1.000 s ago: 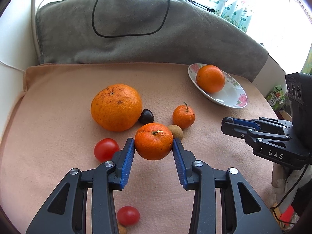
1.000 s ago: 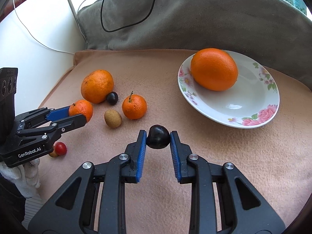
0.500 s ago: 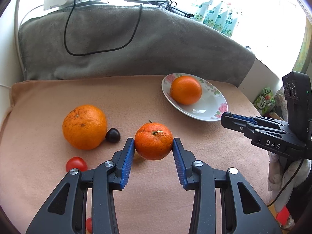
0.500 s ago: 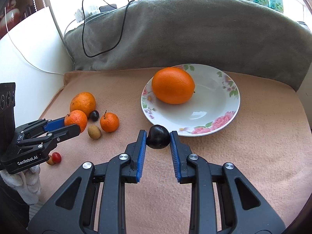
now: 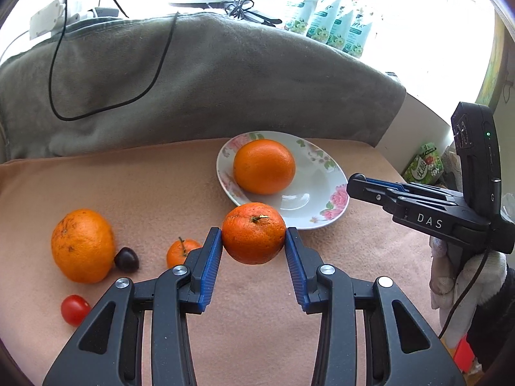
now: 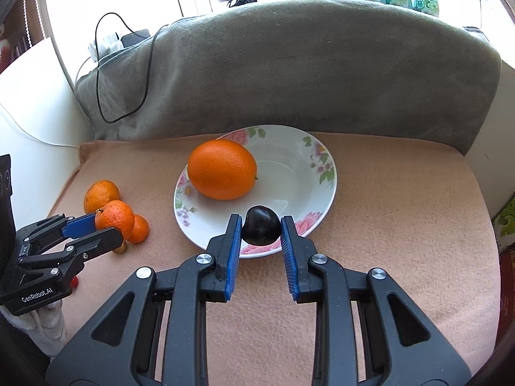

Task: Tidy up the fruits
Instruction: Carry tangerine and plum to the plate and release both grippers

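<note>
Tangerine (image 5: 253,232) sitting clamped between the blue pads of the left gripper (image 5: 253,241), lifted off the cloth and hanging just short of the plate's near rim. Right gripper (image 6: 261,230) squeezing a dark plum (image 6: 261,225) between its pads, hovering over the near edge of the plate (image 6: 325,173). Big orange (image 6: 222,169) lying in the plate on its left side, touching nothing else. Plate resting on the pink blanket (image 6: 402,199), with a grey blanket (image 6: 289,64) bunched up behind it and a black cable (image 6: 141,64) trailing over that.

Loose fruit waiting on the pink blanket to the left: a large rough orange (image 5: 83,245) with a second dark plum (image 5: 126,259) touching its right side, a small tangerine (image 5: 182,251) partly hidden behind the left gripper's finger, and a cherry tomato (image 5: 75,309) nearer the camera, apart from the others. In the right wrist view a brownish fruit (image 6: 120,248) peeking out under the left gripper, too hidden to identify.
</note>
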Action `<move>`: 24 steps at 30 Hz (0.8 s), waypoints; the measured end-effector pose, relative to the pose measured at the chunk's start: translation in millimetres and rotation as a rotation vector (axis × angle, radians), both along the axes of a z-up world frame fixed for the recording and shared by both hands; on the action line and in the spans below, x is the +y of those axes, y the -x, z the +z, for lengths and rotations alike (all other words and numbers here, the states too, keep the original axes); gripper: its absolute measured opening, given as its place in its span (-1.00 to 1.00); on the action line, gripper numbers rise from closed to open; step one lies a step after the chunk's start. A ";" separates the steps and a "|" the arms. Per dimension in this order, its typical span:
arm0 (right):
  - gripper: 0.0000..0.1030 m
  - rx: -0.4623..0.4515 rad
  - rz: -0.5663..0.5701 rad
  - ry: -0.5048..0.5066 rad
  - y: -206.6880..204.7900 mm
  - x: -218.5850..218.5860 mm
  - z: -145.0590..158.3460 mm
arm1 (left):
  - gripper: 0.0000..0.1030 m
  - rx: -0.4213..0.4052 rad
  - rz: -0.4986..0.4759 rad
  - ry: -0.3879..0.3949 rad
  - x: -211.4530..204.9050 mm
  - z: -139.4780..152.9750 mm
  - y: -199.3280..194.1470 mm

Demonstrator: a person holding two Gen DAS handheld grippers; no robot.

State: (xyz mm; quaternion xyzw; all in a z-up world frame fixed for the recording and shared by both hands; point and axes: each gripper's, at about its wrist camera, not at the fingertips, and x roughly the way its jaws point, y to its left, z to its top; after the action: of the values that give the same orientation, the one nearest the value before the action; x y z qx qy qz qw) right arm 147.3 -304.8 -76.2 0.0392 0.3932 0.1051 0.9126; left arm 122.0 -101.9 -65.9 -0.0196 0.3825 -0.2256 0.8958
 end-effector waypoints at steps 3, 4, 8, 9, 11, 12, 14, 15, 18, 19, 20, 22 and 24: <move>-0.50 0.007 -0.012 -0.004 -8.4 -7.2 -1.7 | -0.26 -0.001 -0.014 -0.001 -11.9 0.3 -4.7; -0.50 0.008 -0.017 -0.004 -11.3 -9.1 -2.4 | -0.26 -0.001 -0.017 -0.003 -15.7 0.2 -6.7; -0.50 0.013 -0.031 -0.008 -22.3 -15.0 -3.6 | -0.26 0.002 -0.026 -0.007 -29.4 -0.1 -14.4; -0.50 0.013 -0.031 -0.008 -24.4 -16.2 -3.9 | -0.26 0.004 -0.028 -0.008 -32.1 -0.4 -15.7; -0.50 0.012 -0.033 -0.004 -28.9 -17.2 -4.2 | -0.26 0.003 -0.030 -0.014 -37.3 -0.5 -18.1; -0.50 0.013 -0.035 -0.004 -31.5 -17.7 -4.7 | -0.26 0.002 -0.030 -0.018 -39.3 -0.6 -18.6; -0.50 0.018 -0.040 -0.008 -36.4 -19.2 -5.8 | -0.26 0.002 -0.031 -0.025 -43.6 -0.8 -20.4; -0.50 0.020 -0.042 -0.011 -38.4 -20.4 -6.7 | -0.26 0.003 -0.033 -0.027 -45.8 -1.3 -21.4; -0.50 0.027 -0.047 -0.014 -43.4 -22.6 -9.2 | -0.26 0.006 -0.034 -0.032 -49.6 -2.1 -22.6; -0.50 0.029 -0.048 -0.016 -44.6 -23.3 -10.0 | -0.26 0.007 -0.035 -0.032 -50.5 -2.5 -23.3; -0.50 0.032 -0.050 -0.017 -45.9 -23.6 -10.4 | -0.26 0.008 -0.035 -0.031 -51.3 -2.7 -23.9; -0.50 0.036 -0.051 -0.020 -48.1 -25.6 -11.8 | -0.26 0.010 -0.037 -0.033 -52.9 -2.9 -24.3; -0.50 0.039 -0.054 -0.023 -50.0 -26.8 -12.6 | -0.26 0.011 -0.038 -0.037 -54.3 -2.8 -25.2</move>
State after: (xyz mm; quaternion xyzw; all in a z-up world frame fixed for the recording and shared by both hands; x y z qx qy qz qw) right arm 197.3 -331.6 -88.9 0.0625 0.4083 0.0844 0.9068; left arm 147.3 -156.2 -68.8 0.0028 0.3918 -0.2356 0.8894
